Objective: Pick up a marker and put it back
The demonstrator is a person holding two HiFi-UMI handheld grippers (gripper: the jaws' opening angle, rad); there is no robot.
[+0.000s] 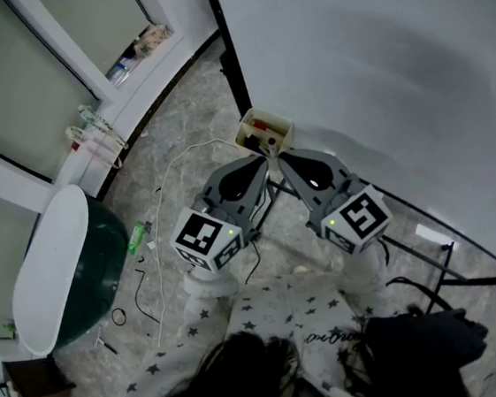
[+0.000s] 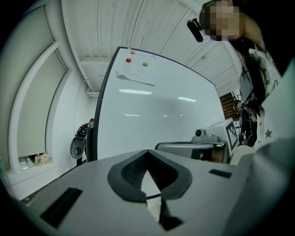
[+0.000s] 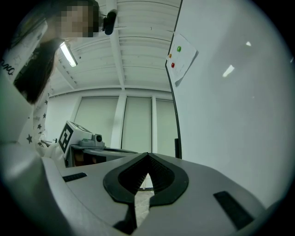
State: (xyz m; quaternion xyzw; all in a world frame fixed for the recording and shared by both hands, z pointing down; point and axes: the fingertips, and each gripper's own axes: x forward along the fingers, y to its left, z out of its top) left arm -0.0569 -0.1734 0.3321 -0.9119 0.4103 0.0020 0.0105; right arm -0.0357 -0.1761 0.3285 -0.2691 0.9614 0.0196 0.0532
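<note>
While their tips sit close together just near of the marker box (image 1: 265, 132) on the whiteboard (image 1: 378, 74), left gripper (image 1: 266, 157) and right gripper (image 1: 282, 156) are both clenched, grasping nothing.

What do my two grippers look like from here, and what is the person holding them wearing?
The left gripper and the right gripper have grey, wedge-shaped shells with black ribbed pads. The left cube and the right cube are white with black square markers, and each shows a small green light. The person wears a white top printed with dark stars.
</note>
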